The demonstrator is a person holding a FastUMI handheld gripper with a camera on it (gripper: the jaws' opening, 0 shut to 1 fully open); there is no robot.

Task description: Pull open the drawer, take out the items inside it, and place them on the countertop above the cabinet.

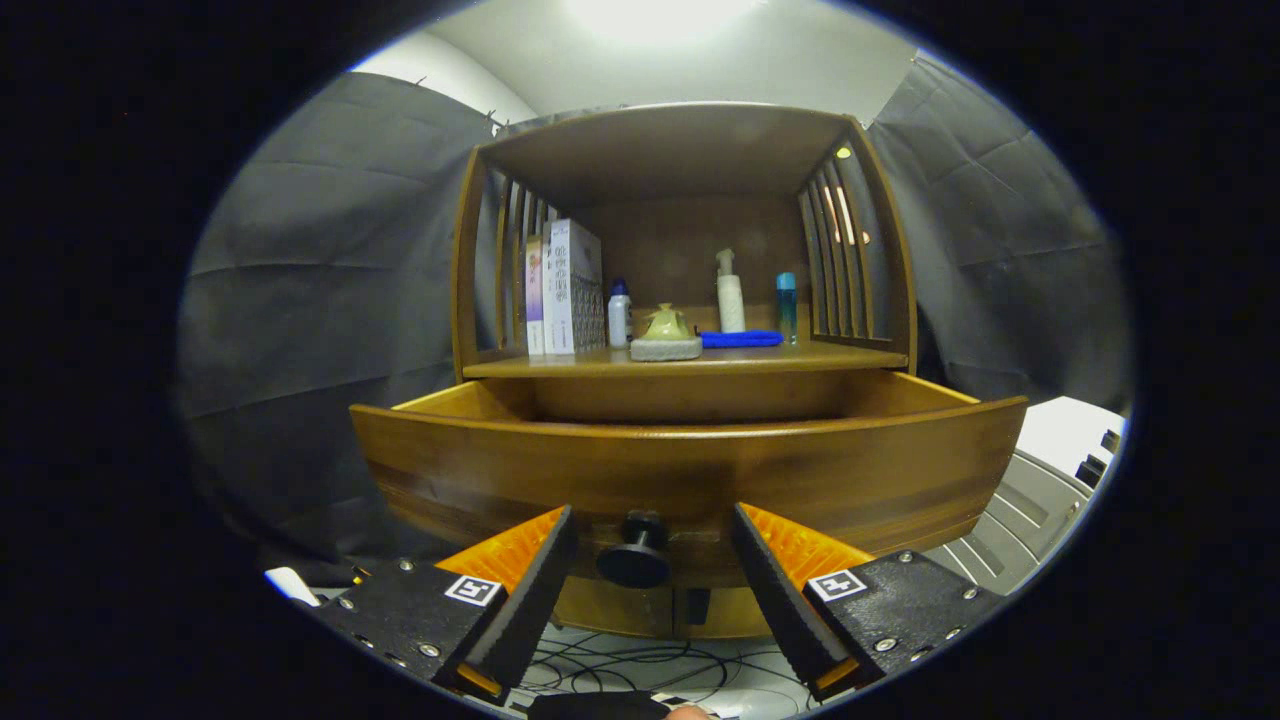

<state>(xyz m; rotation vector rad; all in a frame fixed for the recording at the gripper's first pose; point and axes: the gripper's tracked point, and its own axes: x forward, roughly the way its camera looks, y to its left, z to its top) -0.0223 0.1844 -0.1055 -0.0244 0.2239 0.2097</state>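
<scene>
Drawer (690,470), brown varnished wood with a curved front, is pulled out below the wooden cabinet's countertop (690,362); its inside is hidden by the front panel, so contents cannot be told. Gripper (652,560) jaws are held wide open, straddling the round black knob (636,560) without touching it, nothing gripped. Drawer is judged stiff and fairly heavy, best taken by that knob. Countertop is crowded: upright books (562,288), small bottles, blue cloth (741,339); free space is seen at the front edge.
</scene>
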